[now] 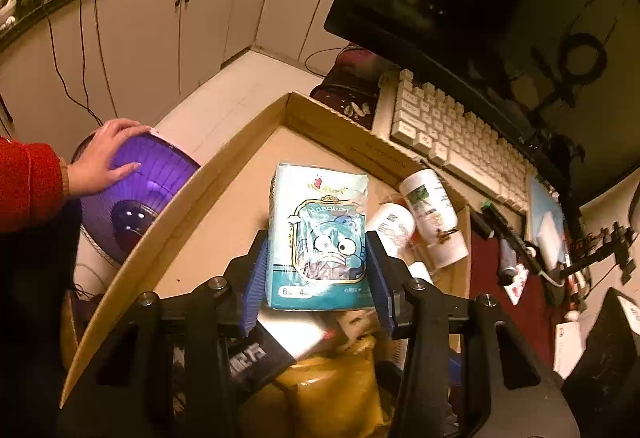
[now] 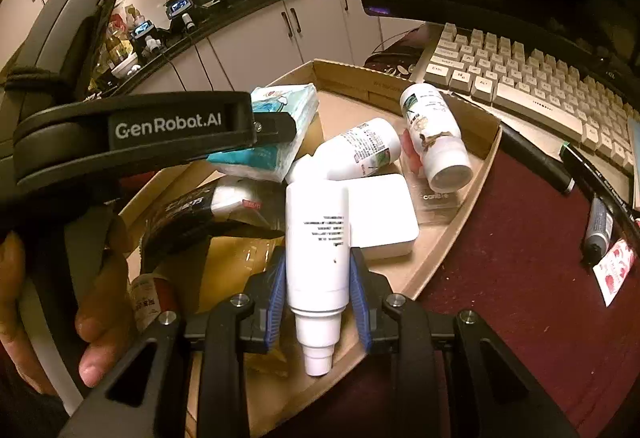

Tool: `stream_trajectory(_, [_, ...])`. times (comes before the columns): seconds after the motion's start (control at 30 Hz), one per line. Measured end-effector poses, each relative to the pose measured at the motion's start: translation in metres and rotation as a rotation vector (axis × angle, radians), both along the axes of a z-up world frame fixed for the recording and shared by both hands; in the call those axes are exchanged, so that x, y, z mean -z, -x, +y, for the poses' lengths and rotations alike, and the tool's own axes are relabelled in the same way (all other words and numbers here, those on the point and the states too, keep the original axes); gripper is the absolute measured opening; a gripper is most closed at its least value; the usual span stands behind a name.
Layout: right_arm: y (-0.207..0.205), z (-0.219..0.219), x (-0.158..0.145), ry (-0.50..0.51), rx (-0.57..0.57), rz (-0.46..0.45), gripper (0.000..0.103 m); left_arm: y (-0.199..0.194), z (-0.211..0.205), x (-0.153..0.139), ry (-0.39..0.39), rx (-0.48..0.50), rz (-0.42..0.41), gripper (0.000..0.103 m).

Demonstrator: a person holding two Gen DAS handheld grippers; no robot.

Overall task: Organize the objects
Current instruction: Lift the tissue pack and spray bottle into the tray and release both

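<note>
The left gripper [image 1: 318, 274] had its fingers pinching the tissue pack [image 1: 318, 234] by its two long sides, the pack poised over the cardboard box [image 1: 224, 166] on the tabletop. It looked light and soft, a film-wrapped bundle that would squash and sag under a hard squeeze, so a grip across the lower half, where the fingers sat, seemed sound. The right gripper [image 2: 318, 278] had its fingers closed on the white tube bottle [image 2: 316, 238], cap end toward the camera, at the box's near edge. That bottle looked stiff, smooth and likely slippery, and round enough to swivel between the pads; a hold around the middle of the barrel rather than the narrow cap seemed safest. Two printed white bottles [image 2: 434, 130] lay tumbled on their sides in the far corner of the box beside a flat white case [image 2: 384, 214], all liable to roll if nudged
</note>
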State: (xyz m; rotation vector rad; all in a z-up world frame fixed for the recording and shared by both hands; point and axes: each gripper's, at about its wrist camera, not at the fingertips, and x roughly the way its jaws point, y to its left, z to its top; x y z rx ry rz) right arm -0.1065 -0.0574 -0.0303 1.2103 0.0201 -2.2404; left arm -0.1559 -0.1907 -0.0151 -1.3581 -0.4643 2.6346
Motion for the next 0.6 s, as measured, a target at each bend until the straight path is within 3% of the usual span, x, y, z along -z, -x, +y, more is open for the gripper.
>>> stream_trajectory(0.1, [0.0,0.005,-0.002,0.023,0.003,-0.02,0.034,-0.005,0.002,-0.01,-0.01,-0.007,0.034,0.052])
stream_trajectory(0.17, [-0.001,0.009,-0.005,0.045,-0.004,-0.02,0.046,-0.012,0.004,-0.019,-0.023,-0.006,0.077,0.064])
stream_trajectory(0.27, [-0.004,0.015,-0.01,0.077,-0.007,-0.011,0.06,-0.022,0.007,-0.03,-0.048,-0.007,0.102,0.066])
stream_trajectory(0.6, [-0.015,0.065,-0.03,0.146,0.08,0.04,0.064,-0.059,0.048,-0.06,-0.056,0.061,0.164,0.066])
